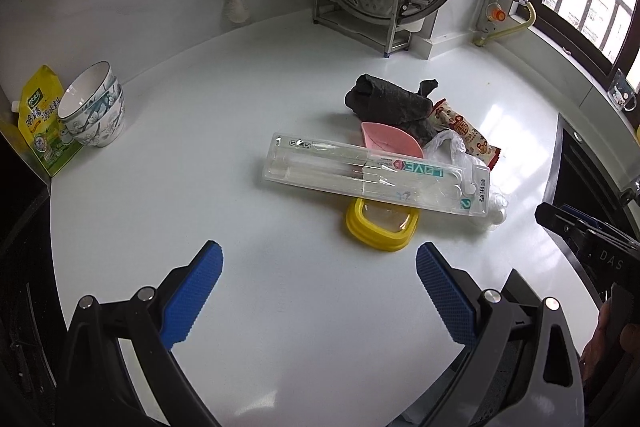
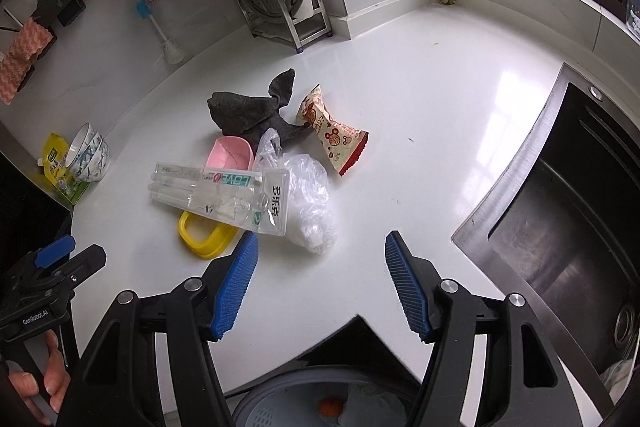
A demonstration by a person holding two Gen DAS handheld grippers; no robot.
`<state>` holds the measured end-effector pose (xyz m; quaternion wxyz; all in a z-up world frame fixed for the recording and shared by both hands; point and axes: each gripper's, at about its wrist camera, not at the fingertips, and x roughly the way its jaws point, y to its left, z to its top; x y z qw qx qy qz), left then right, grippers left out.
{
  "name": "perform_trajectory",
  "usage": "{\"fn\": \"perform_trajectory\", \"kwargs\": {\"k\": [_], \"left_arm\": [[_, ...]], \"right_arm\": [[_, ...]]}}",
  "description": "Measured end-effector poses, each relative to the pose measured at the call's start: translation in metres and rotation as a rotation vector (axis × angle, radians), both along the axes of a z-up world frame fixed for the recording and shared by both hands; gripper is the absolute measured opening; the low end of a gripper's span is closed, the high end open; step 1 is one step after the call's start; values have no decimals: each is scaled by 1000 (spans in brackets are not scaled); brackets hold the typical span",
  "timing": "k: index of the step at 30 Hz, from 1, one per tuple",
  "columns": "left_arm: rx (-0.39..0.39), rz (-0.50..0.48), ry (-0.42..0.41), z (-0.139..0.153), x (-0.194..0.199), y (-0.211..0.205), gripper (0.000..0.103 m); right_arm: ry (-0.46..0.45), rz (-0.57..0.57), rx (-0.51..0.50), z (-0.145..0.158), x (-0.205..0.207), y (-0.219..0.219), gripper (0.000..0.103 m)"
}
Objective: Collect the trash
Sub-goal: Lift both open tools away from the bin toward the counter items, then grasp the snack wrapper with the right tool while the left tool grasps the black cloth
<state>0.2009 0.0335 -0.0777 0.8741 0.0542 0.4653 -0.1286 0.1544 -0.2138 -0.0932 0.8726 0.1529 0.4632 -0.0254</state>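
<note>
We see the trash heaped mid-counter [image 1: 160,207]: one long, clear, rigid plastic package [image 1: 372,179] lying across one glossy yellow rounded-square lid [image 1: 380,231]; at its 12 o'clock one smooth pink scoop [image 1: 390,143] and one crumpled dark cloth [image 1: 394,105], at 3 o'clock one thin crinkled clear bag [image 2: 308,203] and one printed snack wrapper [image 2: 336,131]. Our left gripper [image 1: 320,287] and right gripper [image 2: 320,275] both stand agape, blue ribbed pads holding and touching nothing. At 9 o'clock, stacked porcelain bowls [image 1: 94,107].

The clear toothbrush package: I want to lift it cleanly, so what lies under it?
The clear toothbrush package rests across a yellow lid, overlapping a pink dish and crumpled plastic bag. Their covered parts stay hidden.
</note>
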Motion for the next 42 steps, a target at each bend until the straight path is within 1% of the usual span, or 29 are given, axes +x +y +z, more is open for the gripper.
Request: {"fn": "perform_trajectory", "kwargs": {"k": [9,18,22,28,32,33,36,39,41,42], "left_arm": [[-6,-57,4,-4,29,-16,96],[-12,-145,-11,-4,77,-42,96],[-17,-188,-10,-5,101,-54,96],[-19,-267,3,-11,134,-70,96],[-18,-292,5,-17,147,-75,96],[-19,-297,7,-18,149,-76,96],[-19,-308,16,-23,155,-80,96],[-16,-323,24,-28,160,-84,96],[-19,-333,32,-32,162,-86,96],[-19,-337,35,-34,163,-87,96]], "right_arm": [[0,-35,-17,-2,38,-14,63],[10,-49,-39,-9,84,-21,63],[47,-32,-49,-19,106,-22,63],[123,28,-78,-39,135,-19,63],[171,63,-138,-51,147,-12,63],[176,61,-148,-53,149,-11,63],[178,60,-132,-56,154,-11,63],[183,67,-145,-58,158,-9,63],[187,78,-146,-59,160,-7,58],[189,87,-146,-60,160,-6,54]]}}
